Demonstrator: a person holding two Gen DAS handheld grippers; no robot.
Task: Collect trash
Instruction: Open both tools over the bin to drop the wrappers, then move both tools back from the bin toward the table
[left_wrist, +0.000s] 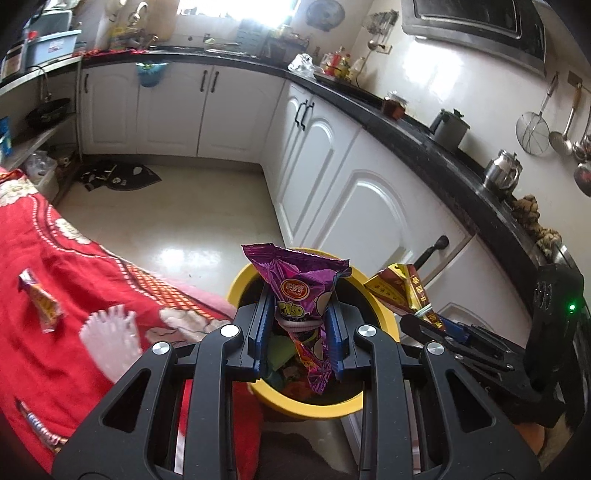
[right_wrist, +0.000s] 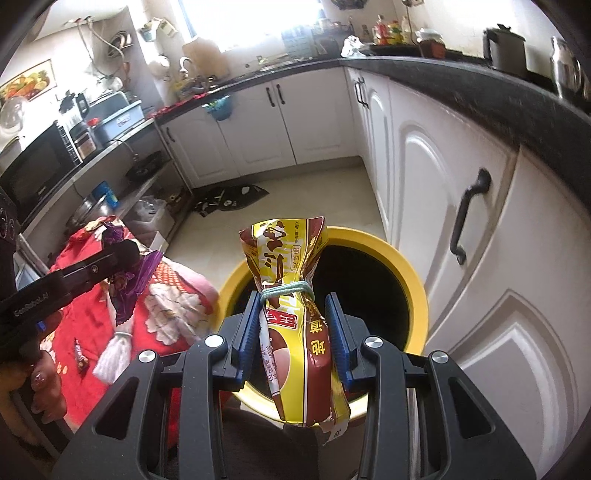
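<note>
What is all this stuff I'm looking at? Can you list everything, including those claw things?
purple snack wrapper: one, purple, held above the bin
yellow-brown packet: one, tied with a green band, held above the bin
bin: one, yellow rim, dark inside, on the floor by the cabinets
red cloth: one, red with pale flowers, left of the bin
small wrappers: at least two, lying on the red cloth
white paper cup: one, on the cloth
cabinets: white, dark handles, under a black counter
floor mat: one, dark, far floor
left gripper: black with blue pads, shut on the purple wrapper
right gripper: same make, shut on the packet
</note>
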